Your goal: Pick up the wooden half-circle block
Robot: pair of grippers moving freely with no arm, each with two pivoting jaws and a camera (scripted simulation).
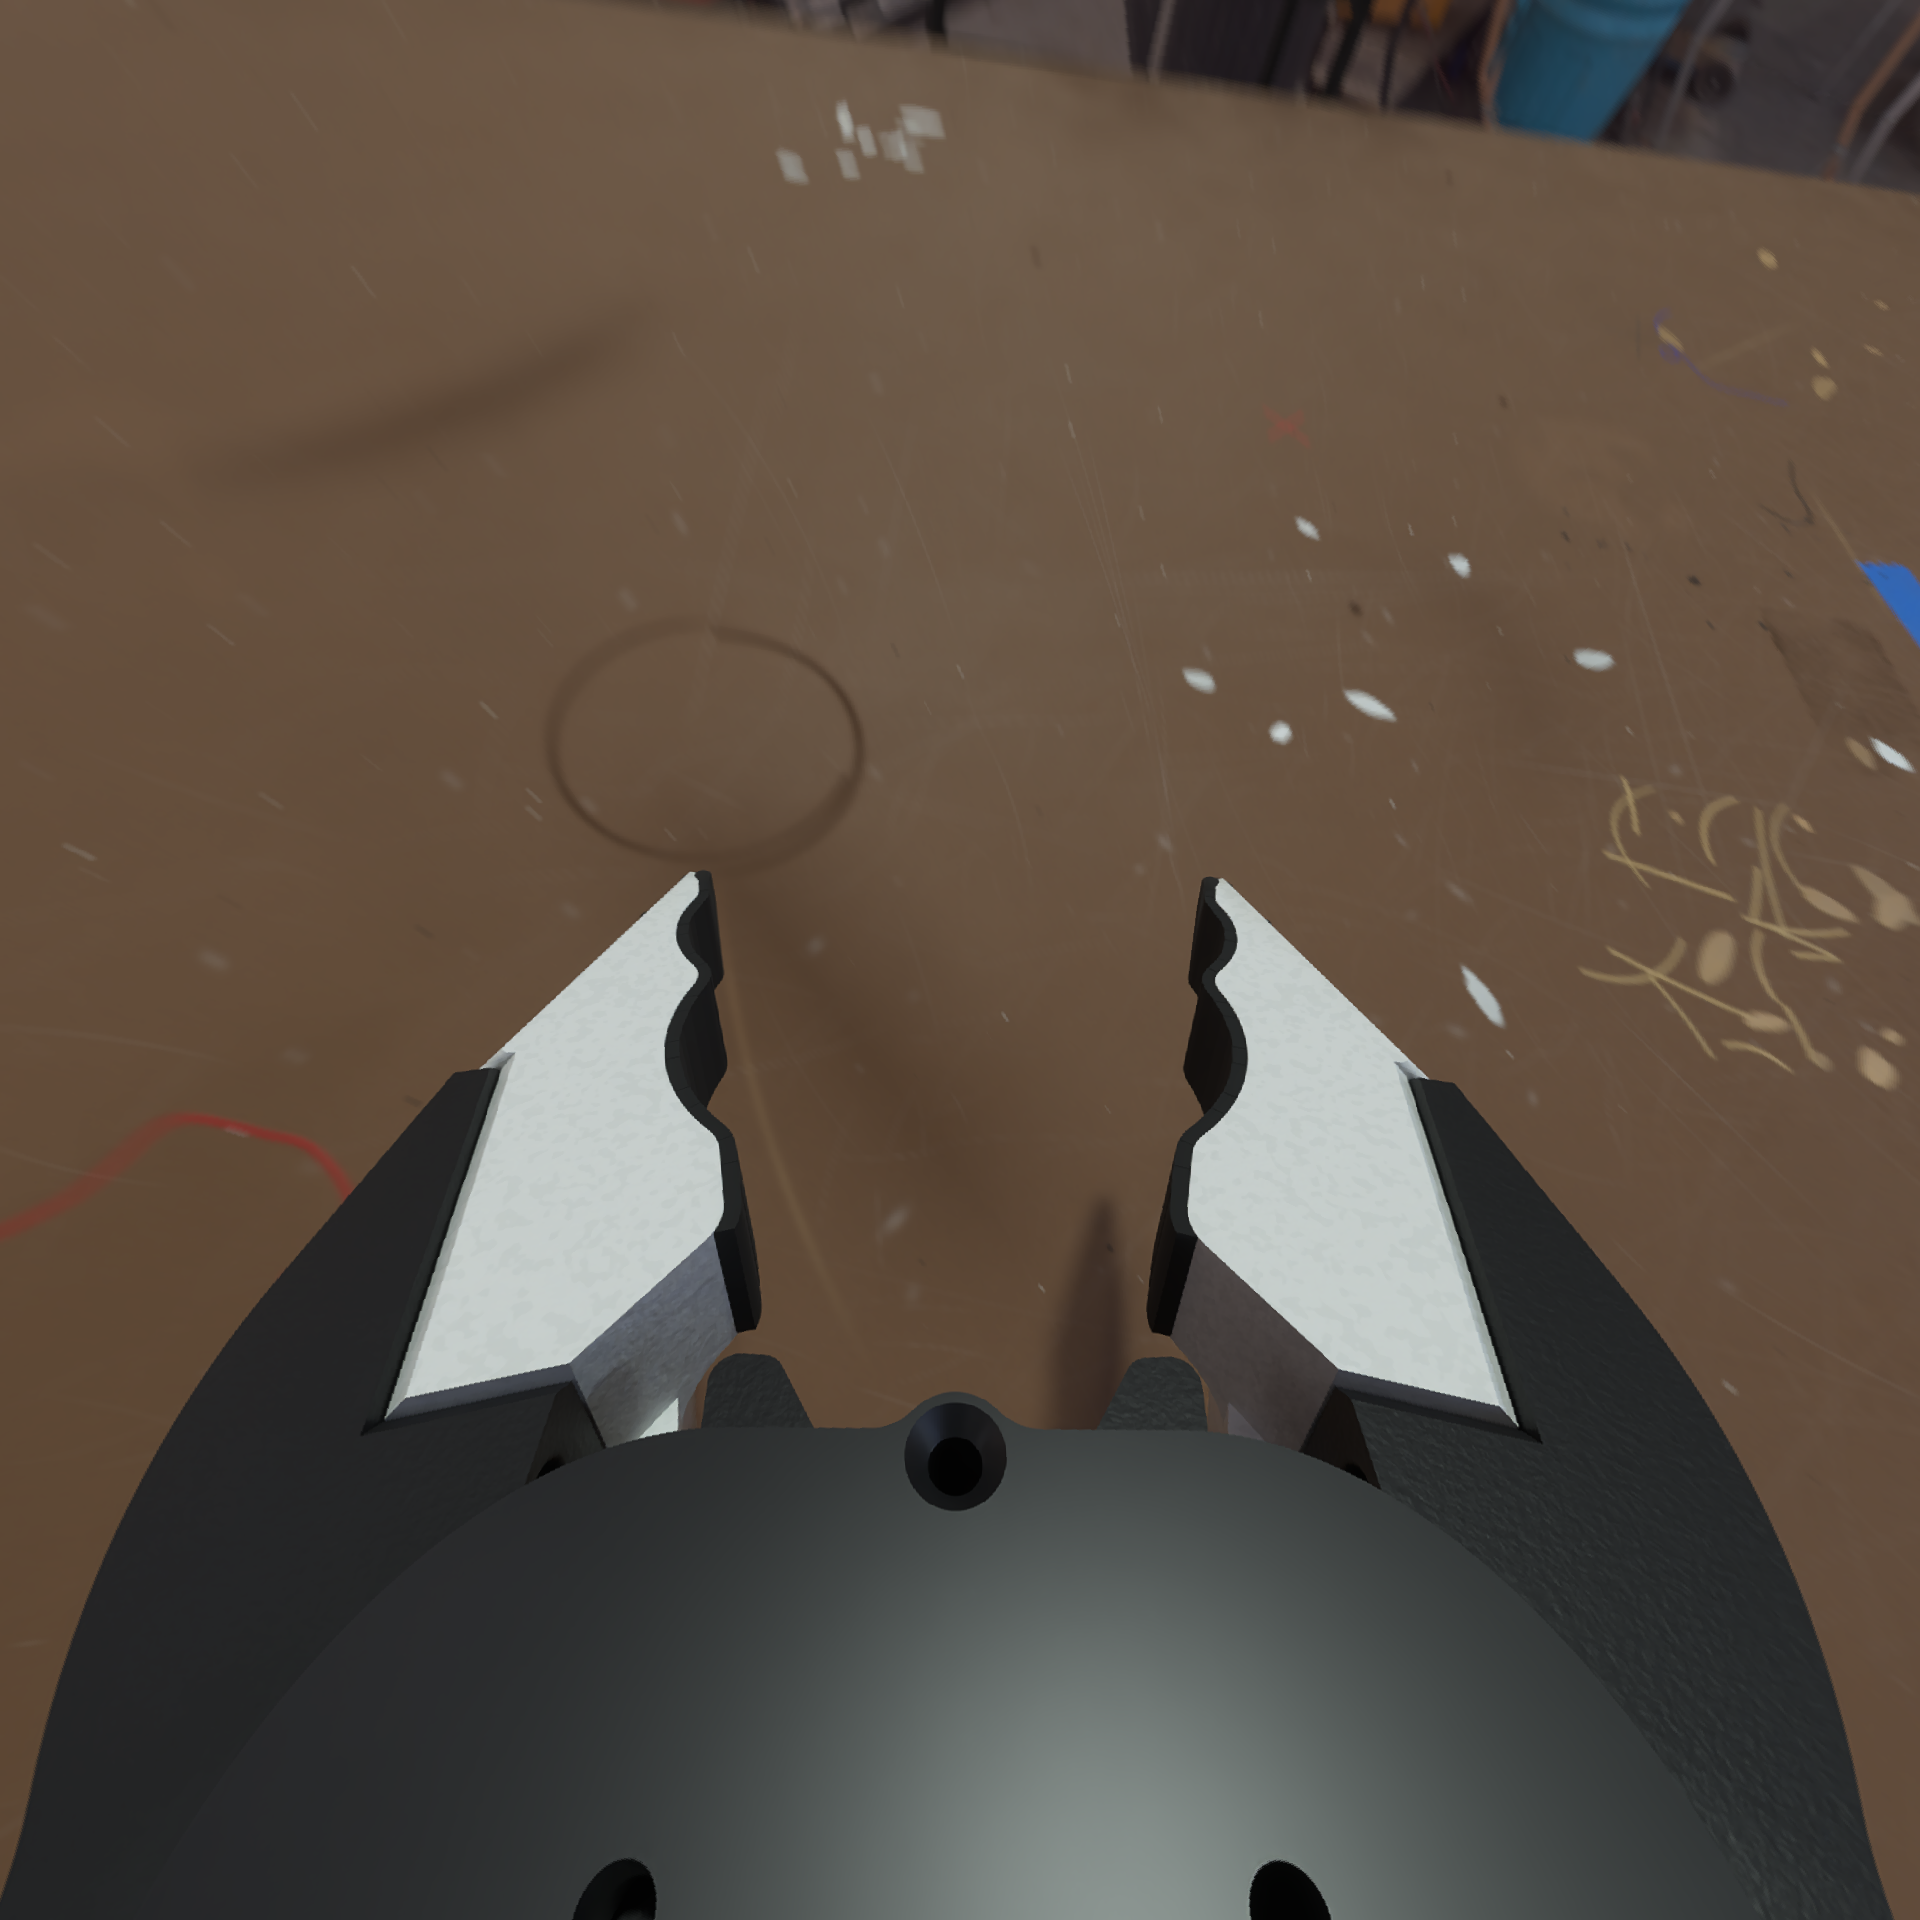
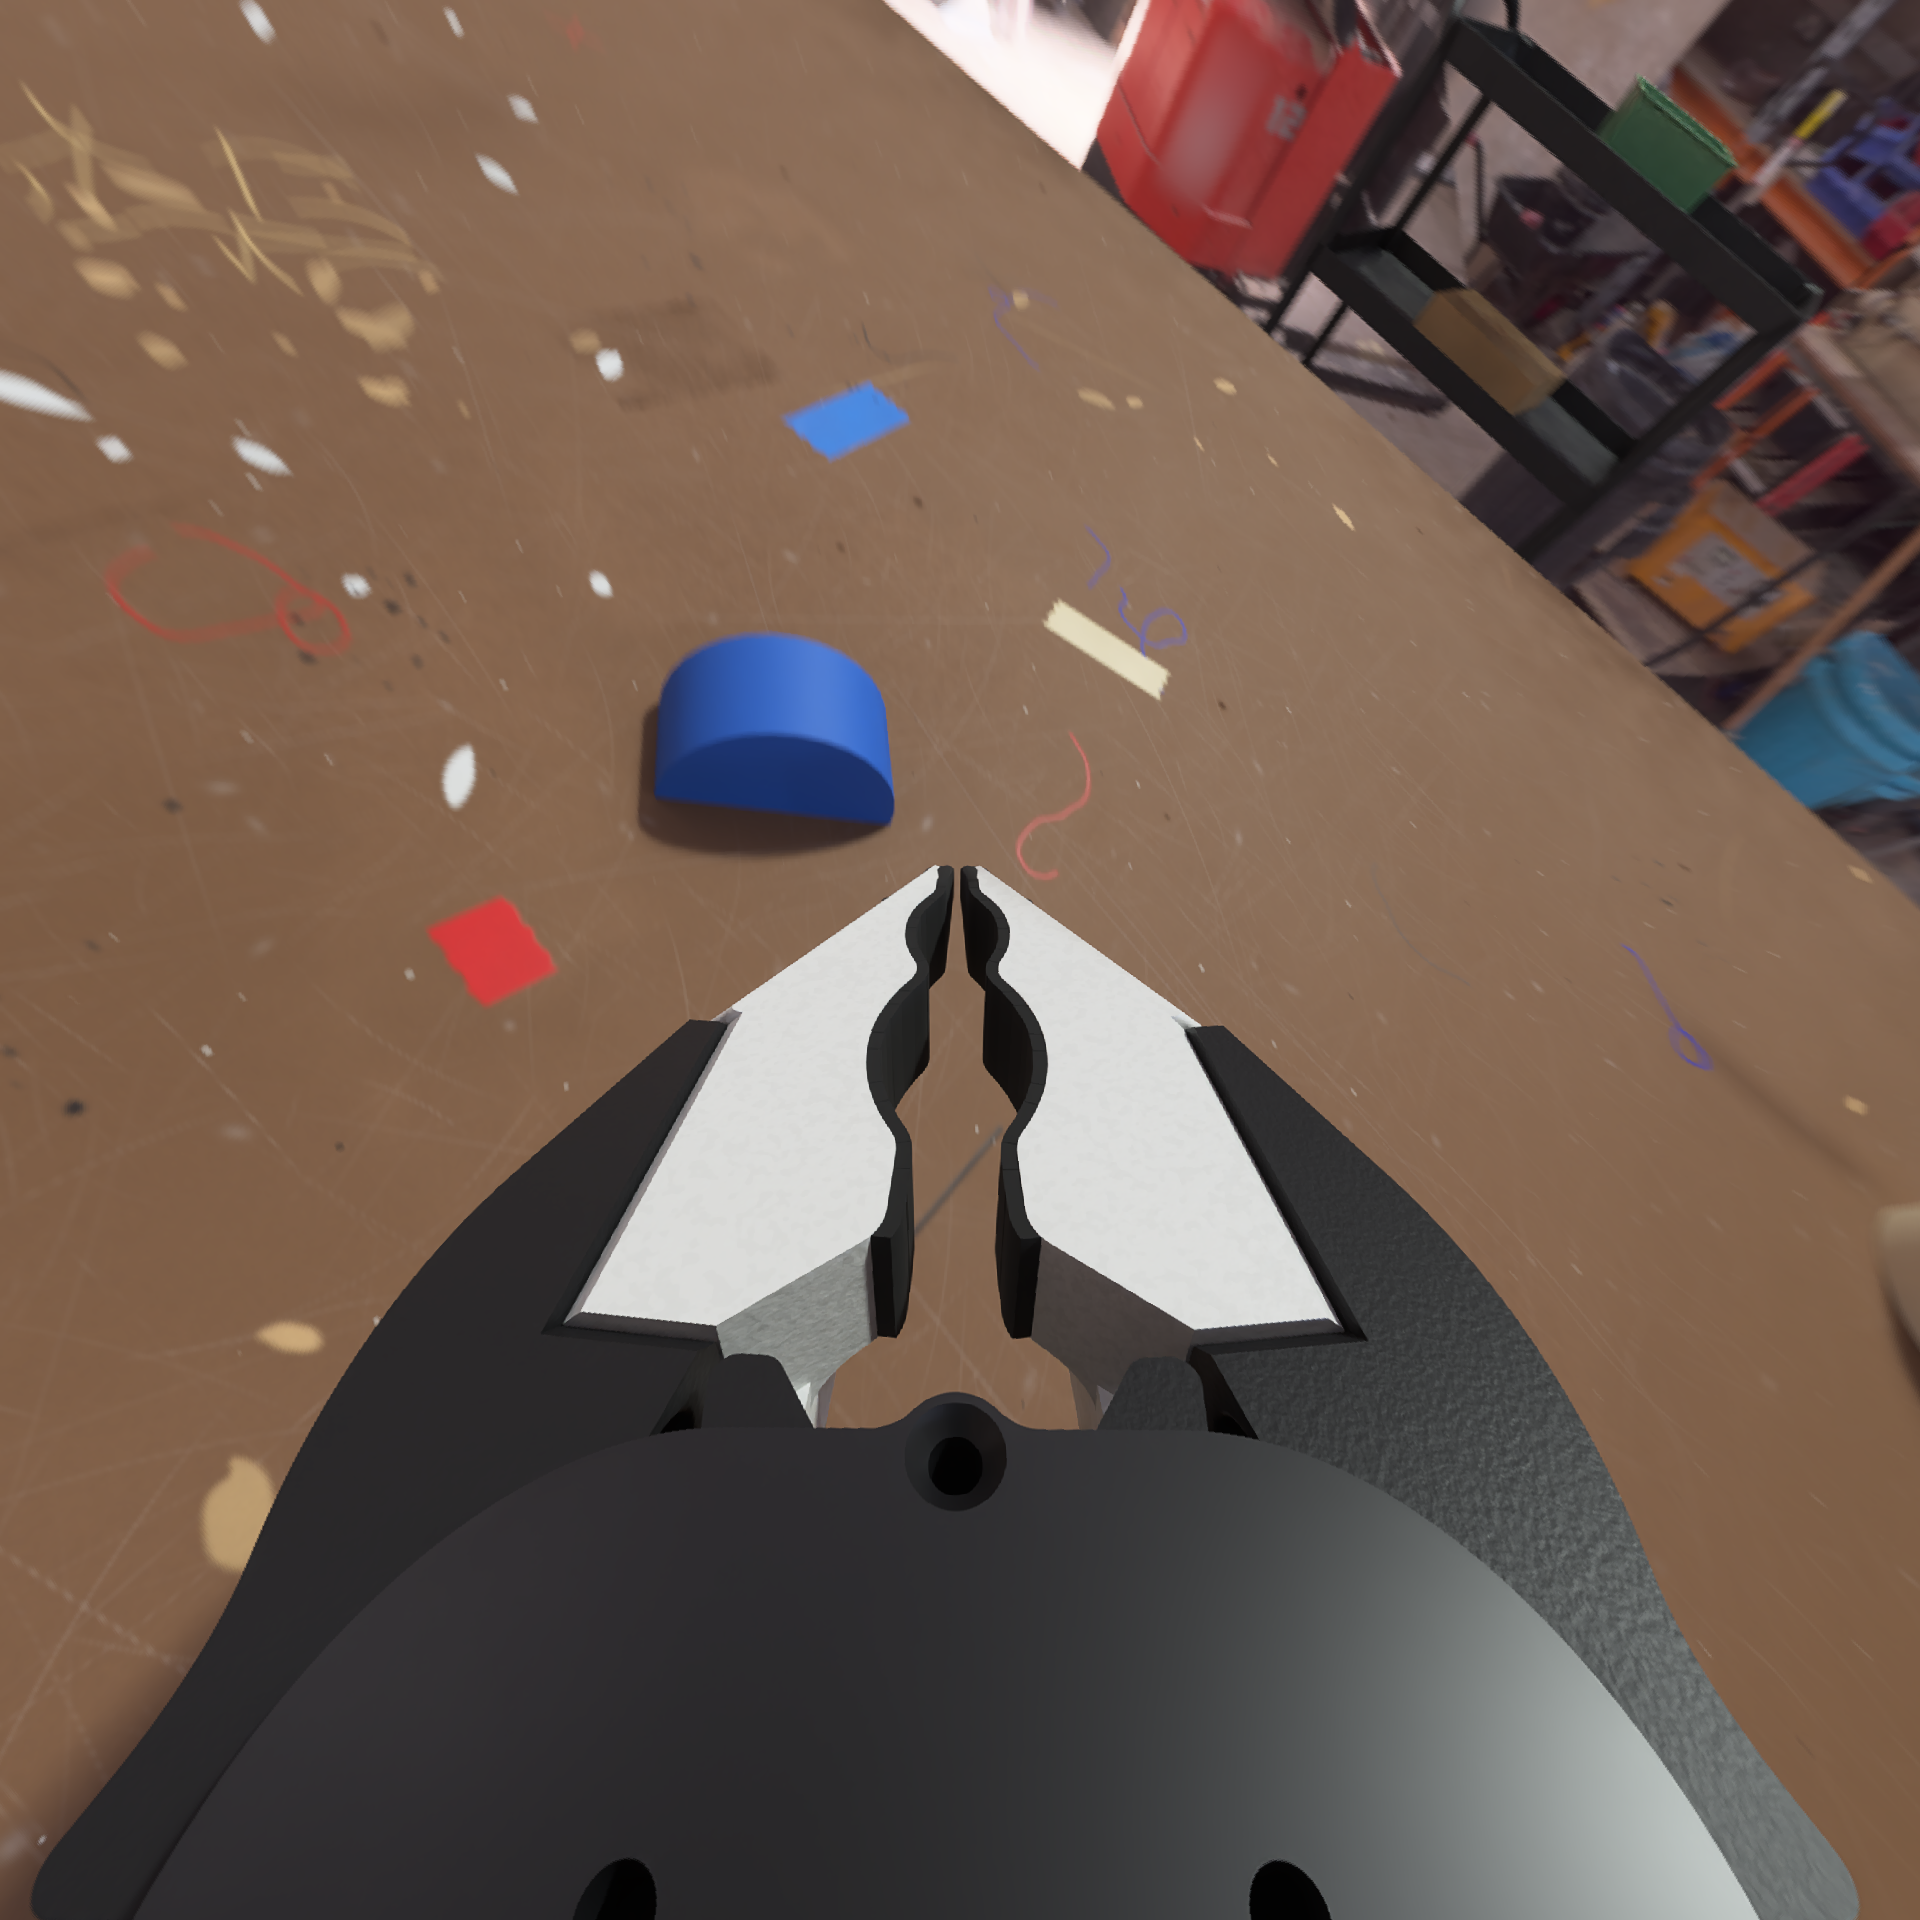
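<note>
A blue half-circle block [image 2: 774, 727] lies flat side down on the brown table [image 2: 1351, 831], just ahead and left of my right gripper [image 2: 956, 871]. That gripper is shut and empty, apart from the block. A sliver of something tan [image 2: 1903, 1262] shows at the right edge of the right wrist view; I cannot tell what it is. My left gripper [image 1: 956, 878] is open and empty above bare table [image 1: 935, 416]. No wooden block shows in the left wrist view.
Flat patches mark the table: blue [image 2: 847, 419], red [image 2: 490, 948], a pale tape strip [image 2: 1107, 649]. The table edge runs diagonally at the right, with a black shelf rack [image 2: 1558, 260] and a red bin [image 2: 1236, 135] beyond. A ring mark [image 1: 707, 743] lies ahead of the left gripper.
</note>
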